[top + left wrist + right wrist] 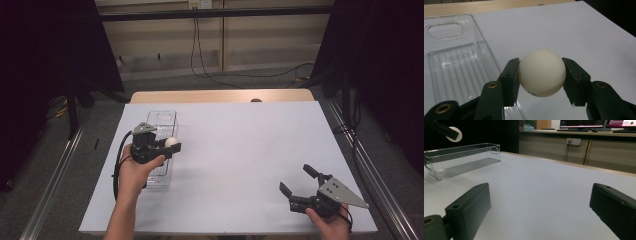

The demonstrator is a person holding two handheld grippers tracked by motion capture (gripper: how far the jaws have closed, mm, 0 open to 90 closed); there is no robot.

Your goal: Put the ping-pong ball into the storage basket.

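From the high view we look down on a table (240, 150) covered in a pale sheet, with a strip of bare wood along its far edge. Our left gripper (170, 146) hangs on the left side of the table, above a clear plastic bin (162, 120) that runs lengthwise away from us. Its jaws are clenched on a white ball (172, 142), which sits over the bin's right-hand wall. Our right gripper (300, 181) rests low near the front right corner of the table, well apart from the bin, with its jaws spread and nothing between them. A grey three-cornered plate sits on top of each gripper.

In the left gripper view, the white ball (542, 72) is held in mid-air between the two black pads (512, 77), one pressing on each side. Below and to the left lies the clear plastic bin (451, 62), with a ribbed floor and an oval handle slot at its far end. The ball sits above the pale sheet, just beside the bin's near long wall.

In the right gripper view, the right gripper (541, 202) has its two black jaws standing wide apart over the bare pale sheet. Farther off at the left stands the clear plastic bin (464, 157), and above its near end we see the white ball (456, 133) held in the tip of the left gripper (449, 132).
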